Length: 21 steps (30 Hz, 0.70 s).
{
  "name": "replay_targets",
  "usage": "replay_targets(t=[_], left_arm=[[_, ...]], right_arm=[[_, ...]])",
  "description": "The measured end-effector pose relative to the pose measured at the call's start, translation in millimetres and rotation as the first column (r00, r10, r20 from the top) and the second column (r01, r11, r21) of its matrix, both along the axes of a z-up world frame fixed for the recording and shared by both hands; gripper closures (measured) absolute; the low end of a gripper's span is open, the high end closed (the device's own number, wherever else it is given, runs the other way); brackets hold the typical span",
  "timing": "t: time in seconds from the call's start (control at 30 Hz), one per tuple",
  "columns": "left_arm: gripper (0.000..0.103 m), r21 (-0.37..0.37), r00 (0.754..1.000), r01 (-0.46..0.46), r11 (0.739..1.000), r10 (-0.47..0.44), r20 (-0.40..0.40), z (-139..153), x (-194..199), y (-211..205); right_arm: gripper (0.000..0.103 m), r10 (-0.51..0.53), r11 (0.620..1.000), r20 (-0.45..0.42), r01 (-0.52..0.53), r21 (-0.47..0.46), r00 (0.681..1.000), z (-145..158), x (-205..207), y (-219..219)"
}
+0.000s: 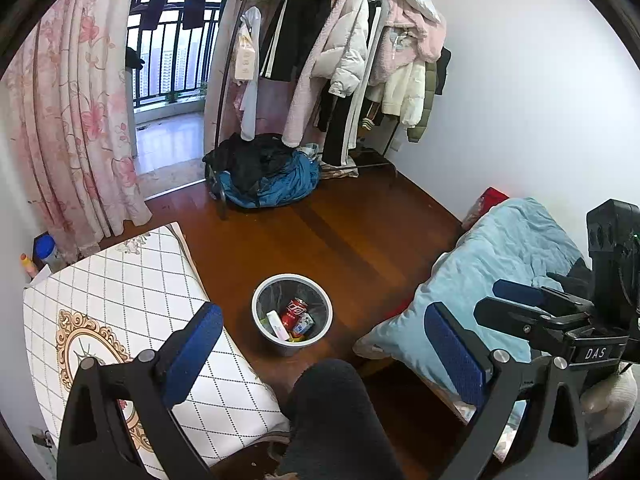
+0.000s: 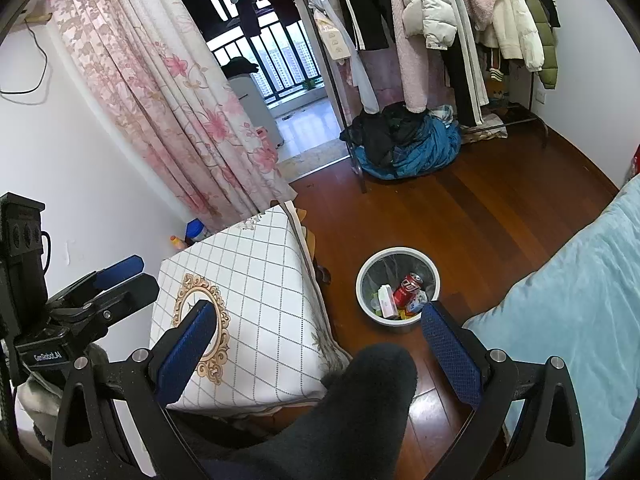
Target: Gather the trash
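A round grey trash bin point(image 1: 325, 322) point(image 2: 365, 292) stands on the wooden floor between the table and the bed. Inside lie a red soda can point(image 1: 293, 310) point(image 2: 407, 286), a white tube-like package point(image 1: 277, 325) point(image 2: 386, 300) and several small wrappers. My left gripper point(image 1: 324, 344) hangs open above the floor, near side of the bin, nothing between its blue pads. My right gripper point(image 2: 316, 340) is open too, empty, with the bin just beyond its right finger point(image 2: 448, 344). Each gripper shows at the other view's edge: the right gripper point(image 1: 532, 300), the left gripper point(image 2: 116, 276).
A table with a white checked cloth point(image 1: 132, 300) point(image 2: 248, 300) stands left of the bin. A bed with a light blue cover point(image 1: 492, 272) point(image 2: 580, 312) lies right. A person's dark-clad knee point(image 1: 332, 412) point(image 2: 360, 400) fills the foreground. A clothes rack point(image 1: 340, 60) and bundle of clothes point(image 1: 264, 172) stand at the back.
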<state>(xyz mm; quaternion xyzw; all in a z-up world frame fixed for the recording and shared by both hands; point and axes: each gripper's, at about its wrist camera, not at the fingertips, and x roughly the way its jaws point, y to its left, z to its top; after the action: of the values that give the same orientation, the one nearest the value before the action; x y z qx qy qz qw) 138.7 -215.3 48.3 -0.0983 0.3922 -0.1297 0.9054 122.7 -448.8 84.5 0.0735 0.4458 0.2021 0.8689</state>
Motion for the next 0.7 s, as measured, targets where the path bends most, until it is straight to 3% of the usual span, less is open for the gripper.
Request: replay_targets(t=[0.7], left_arm=[[0.0, -0.017, 1.0, 0.01, 1.0, -0.01, 0.011, 2.4, -4.4, 1.3]], right_arm=[[0.0, 0.008, 1.0, 0.009, -0.008, 0.005, 1.0, 5.5, -6.1, 8.9]])
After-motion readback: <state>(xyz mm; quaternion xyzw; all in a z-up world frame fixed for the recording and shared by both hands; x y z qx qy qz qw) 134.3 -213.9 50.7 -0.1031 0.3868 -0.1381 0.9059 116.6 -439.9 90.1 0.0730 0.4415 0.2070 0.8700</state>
